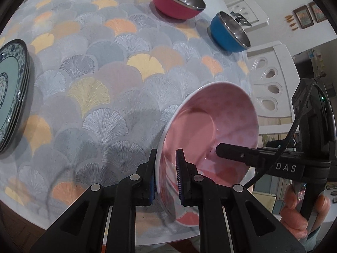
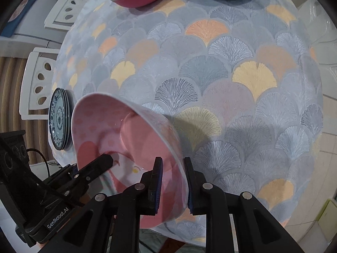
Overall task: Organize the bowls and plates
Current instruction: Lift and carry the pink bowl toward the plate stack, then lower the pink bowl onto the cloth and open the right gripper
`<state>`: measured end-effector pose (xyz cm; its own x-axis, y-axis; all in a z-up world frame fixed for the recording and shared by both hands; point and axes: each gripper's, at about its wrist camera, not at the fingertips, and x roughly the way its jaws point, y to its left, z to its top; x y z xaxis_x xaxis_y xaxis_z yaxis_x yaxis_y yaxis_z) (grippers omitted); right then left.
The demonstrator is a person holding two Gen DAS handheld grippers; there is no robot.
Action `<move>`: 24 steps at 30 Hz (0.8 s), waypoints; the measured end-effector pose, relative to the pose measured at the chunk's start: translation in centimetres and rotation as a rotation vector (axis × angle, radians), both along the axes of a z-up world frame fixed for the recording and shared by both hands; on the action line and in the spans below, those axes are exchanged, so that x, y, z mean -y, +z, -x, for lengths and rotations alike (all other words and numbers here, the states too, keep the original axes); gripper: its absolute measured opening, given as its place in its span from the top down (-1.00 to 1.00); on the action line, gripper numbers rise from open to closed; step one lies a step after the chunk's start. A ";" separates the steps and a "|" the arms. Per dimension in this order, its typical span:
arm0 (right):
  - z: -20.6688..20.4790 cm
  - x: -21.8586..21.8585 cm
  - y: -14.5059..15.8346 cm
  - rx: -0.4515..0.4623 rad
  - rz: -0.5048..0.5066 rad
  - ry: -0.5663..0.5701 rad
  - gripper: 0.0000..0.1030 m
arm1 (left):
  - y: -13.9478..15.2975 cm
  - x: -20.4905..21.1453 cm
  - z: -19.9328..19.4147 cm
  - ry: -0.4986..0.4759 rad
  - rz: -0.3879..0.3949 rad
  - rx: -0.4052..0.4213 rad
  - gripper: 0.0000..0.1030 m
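We have the pink bowl (image 1: 210, 126) up off the surface (image 1: 105, 84) at its near edge, tipped steeply so its mouth faces sideways, and we hold it by the rim from two sides at once. Our left tool (image 1: 166, 168) is clamped on one stretch of the rim, one finger inside the bowl and one against the outer wall; our right tool (image 2: 172, 179) is clamped the same way on the opposite stretch. Both grips are only thin pinches on a smooth, glazed-looking wall, so we judge the main risk to be slipping: if the two tools drift apart or twist against each other, the rim could slide out of one pinch, and the bowl would swing on the other or drop onto the surface or past its edge. Letting go with one tool while the bowl is this tilted would put all the weight on a single edge grip, which looks weak. Farther out, at the far side, stand the red bowl (image 1: 179, 2) and the blue bowl (image 1: 229, 31), both steel-lined, upright, near each other but apart. Off to our left lies a stack of blue-patterned plates (image 2: 59, 118); we count about three rims, though we cannot be sure. That makes three bowls in all, one plate stack, and two tools. White chairs (image 2: 40, 80) stand around the surface.
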<state>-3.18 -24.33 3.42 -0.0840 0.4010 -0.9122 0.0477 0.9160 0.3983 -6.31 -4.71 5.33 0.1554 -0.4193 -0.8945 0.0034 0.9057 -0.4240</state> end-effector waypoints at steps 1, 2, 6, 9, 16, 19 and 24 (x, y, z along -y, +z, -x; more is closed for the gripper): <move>0.1 0.2 0.0 0.001 -0.005 -0.007 0.62 | 0.0 -0.1 0.1 -0.005 0.001 -0.001 0.77; 0.1 0.6 0.1 0.007 -0.002 -0.014 0.62 | 0.1 -0.2 0.2 -0.012 0.000 0.003 0.77; 0.2 2.1 0.9 0.023 -0.002 -0.025 0.62 | 0.9 -0.9 0.2 -0.048 -0.023 0.030 0.77; 0.4 3.5 2.2 0.004 -0.021 -0.024 0.58 | 2.4 -2.0 0.4 -0.076 -0.006 0.045 0.77; 0.6 5.7 9.3 0.163 -0.084 -0.036 0.35 | 11.7 -2.5 -0.5 -0.135 -0.081 0.264 0.70; -0.5 6.0 11.9 0.226 -0.138 -0.051 0.28 | 15.0 -1.2 -2.4 -0.142 -0.069 0.359 0.60; -2.7 6.4 15.0 0.291 -0.226 -0.134 -0.02 | 19.1 0.3 -6.1 -0.180 -0.027 0.474 0.32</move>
